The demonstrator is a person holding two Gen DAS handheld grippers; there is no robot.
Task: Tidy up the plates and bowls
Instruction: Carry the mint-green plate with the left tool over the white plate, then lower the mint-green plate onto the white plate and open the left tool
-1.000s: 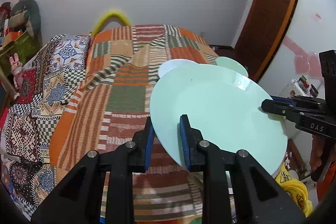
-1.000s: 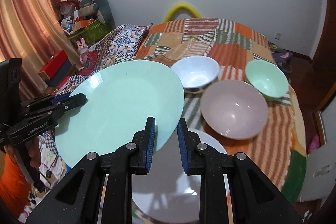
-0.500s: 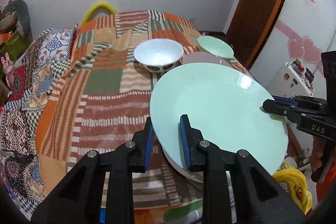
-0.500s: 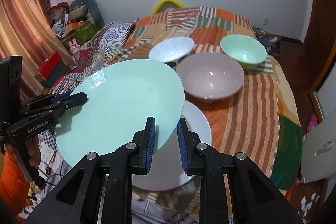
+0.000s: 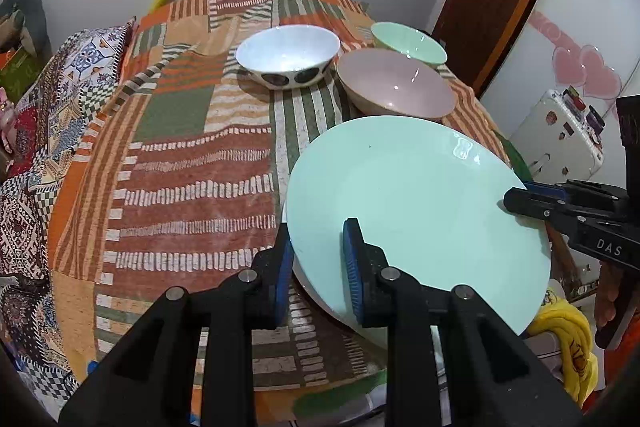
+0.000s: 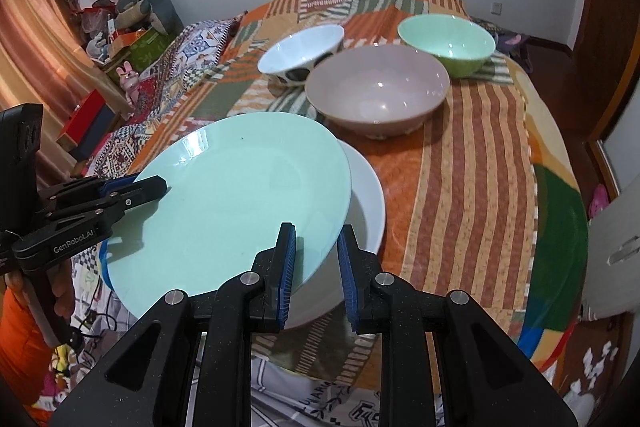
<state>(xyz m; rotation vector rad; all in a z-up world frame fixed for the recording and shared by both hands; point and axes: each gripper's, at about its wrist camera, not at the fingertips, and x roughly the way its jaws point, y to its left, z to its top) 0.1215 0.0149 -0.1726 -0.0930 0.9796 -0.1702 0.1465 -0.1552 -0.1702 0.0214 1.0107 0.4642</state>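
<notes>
Mint plate (image 5: 416, 211) was brought down and forward over the patchwork cloth (image 5: 192, 187), carried by left gripper (image 5: 318, 259) and right gripper (image 6: 316, 259) together. It was lowered close over the white plate (image 6: 366, 203), which was largely hidden under it a second ago in the right wrist view and was only exposed along its right side now. In the left wrist view the white bowl (image 5: 288, 57), pink bowl (image 5: 396, 89) and green bowl (image 5: 408, 41), earlier masked by the plate, were uncovered beyond its far rim. Wall screen was pushed almost out of frame at the top as both cameras were pitched down.
</notes>
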